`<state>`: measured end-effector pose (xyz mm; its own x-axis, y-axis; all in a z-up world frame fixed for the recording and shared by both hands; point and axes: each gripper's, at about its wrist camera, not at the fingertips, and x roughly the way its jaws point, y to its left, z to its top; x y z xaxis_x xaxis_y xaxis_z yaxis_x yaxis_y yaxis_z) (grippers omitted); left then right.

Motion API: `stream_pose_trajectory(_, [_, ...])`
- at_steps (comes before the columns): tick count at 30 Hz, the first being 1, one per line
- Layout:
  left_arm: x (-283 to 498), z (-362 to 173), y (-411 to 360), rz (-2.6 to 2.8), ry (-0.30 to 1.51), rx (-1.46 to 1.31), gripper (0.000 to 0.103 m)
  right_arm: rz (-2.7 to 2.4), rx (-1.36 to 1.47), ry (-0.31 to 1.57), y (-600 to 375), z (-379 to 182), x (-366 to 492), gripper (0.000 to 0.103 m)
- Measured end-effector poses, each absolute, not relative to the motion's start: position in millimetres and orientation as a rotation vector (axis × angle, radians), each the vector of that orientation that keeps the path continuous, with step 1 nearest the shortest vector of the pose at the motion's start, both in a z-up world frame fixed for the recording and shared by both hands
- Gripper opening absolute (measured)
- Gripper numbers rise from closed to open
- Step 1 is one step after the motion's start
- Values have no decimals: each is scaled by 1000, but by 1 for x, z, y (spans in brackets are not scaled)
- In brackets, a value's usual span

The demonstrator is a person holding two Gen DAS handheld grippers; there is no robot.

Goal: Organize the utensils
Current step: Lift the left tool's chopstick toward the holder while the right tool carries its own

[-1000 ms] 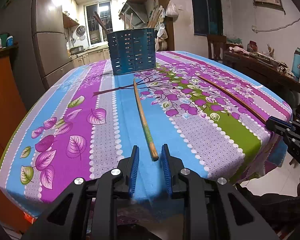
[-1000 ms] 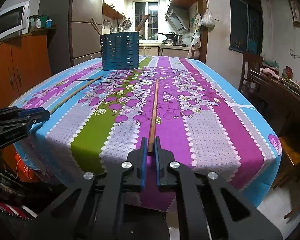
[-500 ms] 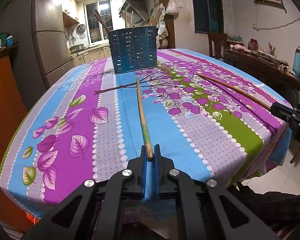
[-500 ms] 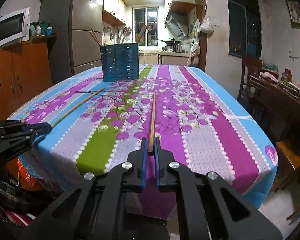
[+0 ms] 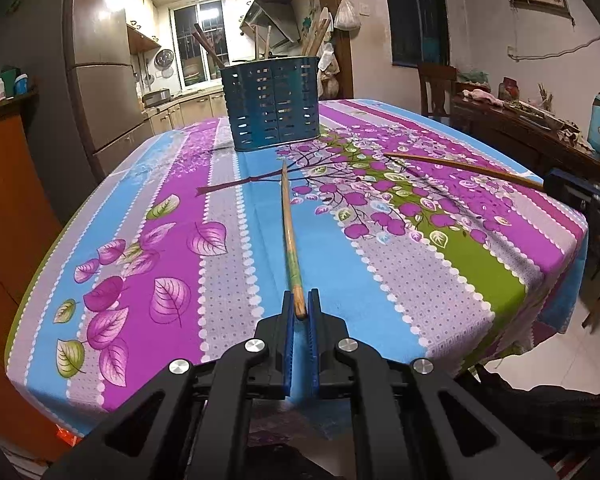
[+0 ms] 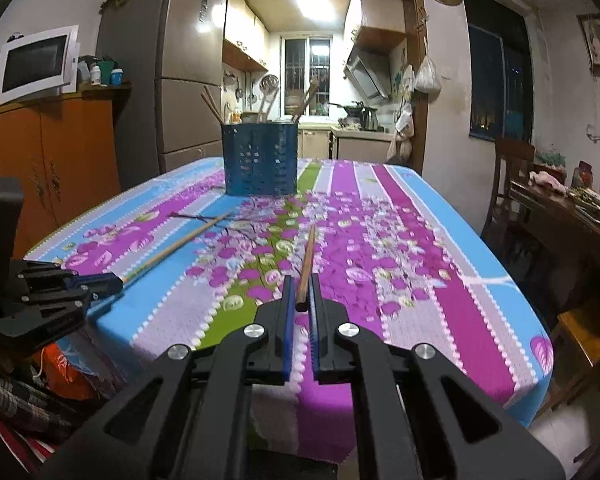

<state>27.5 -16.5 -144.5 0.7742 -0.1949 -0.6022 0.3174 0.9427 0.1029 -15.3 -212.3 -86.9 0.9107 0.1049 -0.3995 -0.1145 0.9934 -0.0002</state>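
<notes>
My left gripper (image 5: 300, 303) is shut on the near end of a light wooden chopstick with a green band (image 5: 289, 232), which points toward the blue perforated utensil holder (image 5: 274, 109). My right gripper (image 6: 301, 291) is shut on the near end of a darker brown chopstick (image 6: 306, 264), lifted over the tablecloth. The holder (image 6: 260, 160) stands at the far side of the table with several utensils in it. Each gripper shows in the other's view: the right one (image 5: 572, 190) with its stick (image 5: 460, 168), the left one (image 6: 96, 282) with its stick (image 6: 172, 248).
The table wears a flowered purple, blue and green cloth (image 5: 420, 248). An orange cabinet (image 6: 52, 160) and a fridge (image 6: 172, 80) stand on the left. A wooden chair (image 6: 512, 176) and a cluttered side table (image 6: 572, 208) stand on the right.
The left gripper closed on the green-banded chopstick. Both grippers have risen and tilted, lifting their chopsticks off the cloth.
</notes>
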Motion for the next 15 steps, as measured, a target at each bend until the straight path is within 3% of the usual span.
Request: stream_pose_trajectory(15, [45,-105,-12,-239,547,269,7,161,-89,279,-194,-42,-4,5])
